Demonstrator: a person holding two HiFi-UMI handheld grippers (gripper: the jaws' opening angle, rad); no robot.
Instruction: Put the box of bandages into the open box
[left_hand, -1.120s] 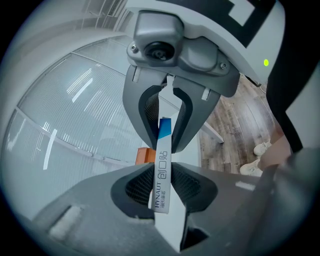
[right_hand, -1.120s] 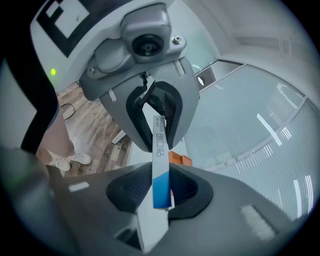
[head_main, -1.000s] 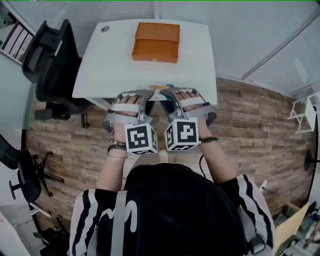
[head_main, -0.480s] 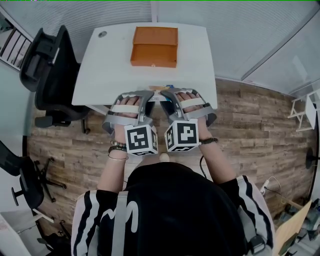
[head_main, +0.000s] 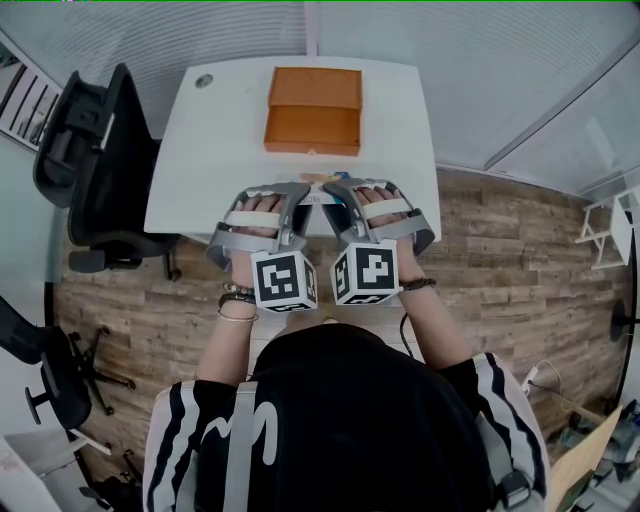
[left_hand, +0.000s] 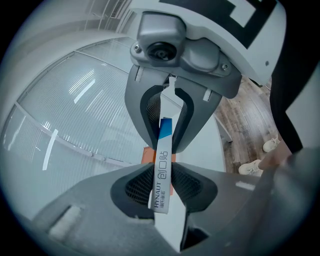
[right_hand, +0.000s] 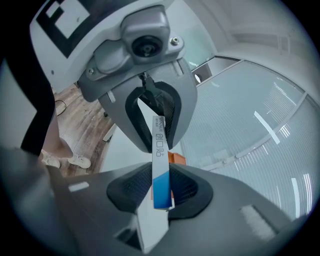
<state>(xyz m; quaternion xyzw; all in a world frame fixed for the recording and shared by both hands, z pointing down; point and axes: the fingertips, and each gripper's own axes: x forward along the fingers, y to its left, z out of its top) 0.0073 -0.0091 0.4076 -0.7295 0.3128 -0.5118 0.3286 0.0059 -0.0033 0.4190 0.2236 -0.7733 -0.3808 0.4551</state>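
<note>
A thin white-and-blue box of bandages (left_hand: 162, 170) (right_hand: 160, 165) is held edge-on between both grippers, one at each end. My left gripper (head_main: 300, 192) (left_hand: 162, 187) is shut on one end of it. The right gripper (head_main: 338, 192) (right_hand: 161, 192) is shut on the other end and faces the left one (left_hand: 167, 120). In the head view only a sliver of the bandage box (head_main: 321, 198) shows between the tips, over the near edge of the white table (head_main: 200, 160). The orange open box (head_main: 312, 110) stands at the table's far middle, ahead of both grippers.
A black office chair (head_main: 90, 150) stands at the table's left side, another chair (head_main: 45, 370) at lower left. A white rack (head_main: 612, 225) is at the right. Frosted glass walls (head_main: 500, 60) close in behind the table. The floor is wood plank (head_main: 520, 260).
Both grippers, still shut on the bandage box, have moved together toward the table. The table and the orange box now sit nearer in the head view.
</note>
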